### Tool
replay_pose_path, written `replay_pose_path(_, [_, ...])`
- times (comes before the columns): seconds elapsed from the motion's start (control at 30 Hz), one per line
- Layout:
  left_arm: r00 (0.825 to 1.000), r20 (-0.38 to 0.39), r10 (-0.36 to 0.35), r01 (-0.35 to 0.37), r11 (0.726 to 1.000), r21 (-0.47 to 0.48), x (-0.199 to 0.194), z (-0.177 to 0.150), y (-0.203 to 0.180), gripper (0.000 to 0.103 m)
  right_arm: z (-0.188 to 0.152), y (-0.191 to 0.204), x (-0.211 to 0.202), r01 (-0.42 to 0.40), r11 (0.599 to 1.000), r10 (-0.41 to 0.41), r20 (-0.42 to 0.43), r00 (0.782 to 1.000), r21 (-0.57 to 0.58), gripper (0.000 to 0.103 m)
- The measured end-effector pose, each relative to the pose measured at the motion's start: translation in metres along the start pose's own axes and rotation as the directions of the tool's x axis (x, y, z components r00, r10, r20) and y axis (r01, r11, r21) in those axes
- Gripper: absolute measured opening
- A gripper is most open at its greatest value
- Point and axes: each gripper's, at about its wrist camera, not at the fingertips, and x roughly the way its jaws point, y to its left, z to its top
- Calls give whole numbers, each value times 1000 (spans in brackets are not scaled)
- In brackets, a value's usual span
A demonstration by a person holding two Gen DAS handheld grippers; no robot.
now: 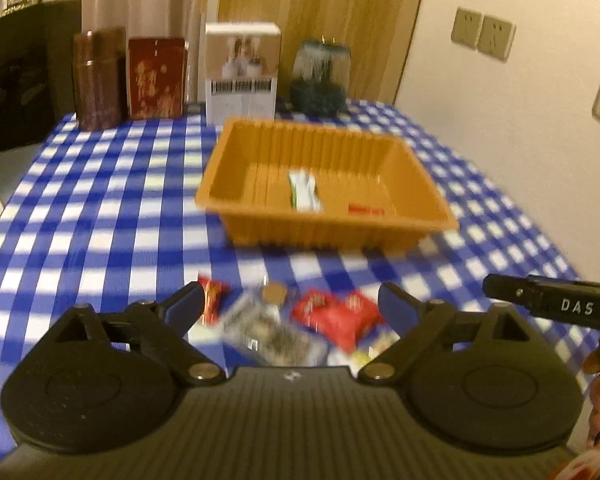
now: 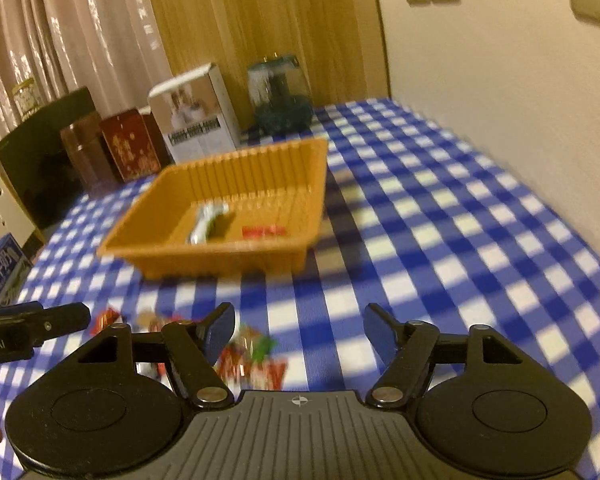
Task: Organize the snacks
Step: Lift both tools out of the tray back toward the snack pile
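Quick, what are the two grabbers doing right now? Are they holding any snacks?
Left gripper: jaws open, holding nothing; loose snacks lie below.
Right gripper: jaws open, holding nothing.

The blue-and-white checked counter (image 2: 440,216) lay bare to the right of the orange ribbed plastic basket (image 2: 236,184), leaving a wide lane along the cream wall (image 2: 500,80). A bare strip of cloth also ran between the basket's near wall and the loose heap of small wrapped snacks (image 1: 300,320). Behind the basket, a brown cylindrical tin (image 1: 98,80), a red printed box (image 1: 156,78), a white carton (image 1: 242,72) and a dark green glass jar (image 1: 320,74) stood in a row, closing off the far edge.
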Motion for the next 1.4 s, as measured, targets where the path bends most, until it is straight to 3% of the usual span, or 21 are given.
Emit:
replay_pose_path(0.2, [999, -32, 9, -8, 999, 32, 1, -25, -3, 94, -23, 0, -3, -8, 1000, 8, -48, 999, 2, 71])
replay_pose_path(0.53, [993, -113, 17, -16, 1000, 10, 13, -31, 3, 94, -29, 9, 10, -16, 999, 14, -75, 997, -30, 71])
replay_pose_path(1.4, [990, -135, 40, -51, 995, -83, 28, -31, 28, 94, -36, 32, 58, -36, 979, 9, -133, 991, -202, 71])
